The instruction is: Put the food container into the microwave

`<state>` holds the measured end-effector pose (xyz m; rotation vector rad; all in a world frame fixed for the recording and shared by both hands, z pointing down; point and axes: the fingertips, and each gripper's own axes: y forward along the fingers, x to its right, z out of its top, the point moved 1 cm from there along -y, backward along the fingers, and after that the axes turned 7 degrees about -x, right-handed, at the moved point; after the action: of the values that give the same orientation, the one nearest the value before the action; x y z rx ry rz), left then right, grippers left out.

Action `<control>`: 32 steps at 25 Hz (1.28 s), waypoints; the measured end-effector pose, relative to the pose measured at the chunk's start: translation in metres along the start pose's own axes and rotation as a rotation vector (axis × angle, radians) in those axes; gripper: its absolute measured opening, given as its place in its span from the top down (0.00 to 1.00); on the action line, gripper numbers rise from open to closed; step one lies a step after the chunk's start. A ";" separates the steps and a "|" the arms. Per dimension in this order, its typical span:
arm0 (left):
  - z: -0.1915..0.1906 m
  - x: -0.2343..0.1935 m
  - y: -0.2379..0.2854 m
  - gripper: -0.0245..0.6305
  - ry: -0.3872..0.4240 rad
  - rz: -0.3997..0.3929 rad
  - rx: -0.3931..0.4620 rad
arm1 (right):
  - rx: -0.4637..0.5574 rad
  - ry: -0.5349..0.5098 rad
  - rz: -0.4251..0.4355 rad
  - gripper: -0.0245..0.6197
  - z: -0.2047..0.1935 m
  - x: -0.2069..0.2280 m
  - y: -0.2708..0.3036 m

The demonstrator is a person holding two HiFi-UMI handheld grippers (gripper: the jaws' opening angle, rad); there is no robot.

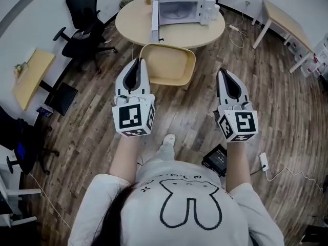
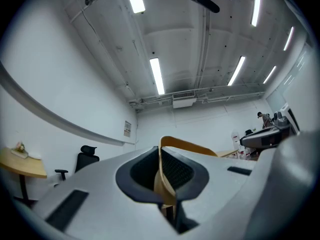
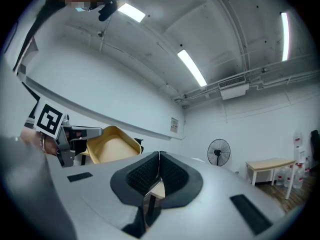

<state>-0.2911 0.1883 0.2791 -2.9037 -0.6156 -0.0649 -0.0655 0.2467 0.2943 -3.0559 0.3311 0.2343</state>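
Note:
The tan food container [image 1: 169, 64] hangs in the air in front of me, and my left gripper [image 1: 138, 61] is shut on its left rim. In the left gripper view that rim [image 2: 186, 145] runs up between the closed jaws of the left gripper [image 2: 162, 170]. My right gripper [image 1: 223, 74] is held level with it to the right, shut with nothing in it and apart from the container. Its pads [image 3: 150, 171] meet in the right gripper view, where the container [image 3: 112, 145] shows at left. The white microwave [image 1: 180, 8] stands on the round table [image 1: 136, 22] ahead with its door [image 1: 155, 28] swung open.
Black office chairs [image 1: 82, 27] stand to the left of the table. A light desk [image 1: 284, 15] is at far right and a small wooden desk [image 1: 29, 76] at left. On the wood floor near my feet lie a black device [image 1: 217, 159], a power strip [image 1: 264, 161] and cables.

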 end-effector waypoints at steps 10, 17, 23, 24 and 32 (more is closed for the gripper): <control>-0.012 -0.018 0.118 0.93 -0.030 -0.011 -0.003 | -0.022 -0.020 -0.017 0.91 -0.003 0.049 0.101; -0.029 -0.023 0.191 0.93 -0.055 -0.038 -0.021 | -0.046 -0.021 -0.048 0.91 -0.014 0.080 0.165; -0.039 -0.032 0.232 0.93 -0.079 -0.060 -0.036 | -0.071 -0.025 -0.067 0.91 -0.022 0.094 0.202; -0.039 -0.033 0.235 0.93 -0.086 -0.061 -0.035 | -0.076 -0.030 -0.068 0.91 -0.023 0.094 0.205; -0.044 -0.026 0.246 0.93 -0.102 -0.072 -0.032 | -0.091 -0.052 -0.059 0.91 -0.026 0.102 0.219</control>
<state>-0.2154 -0.0517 0.2810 -2.9298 -0.7423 0.0654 -0.0107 0.0096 0.2944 -3.1362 0.2339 0.3333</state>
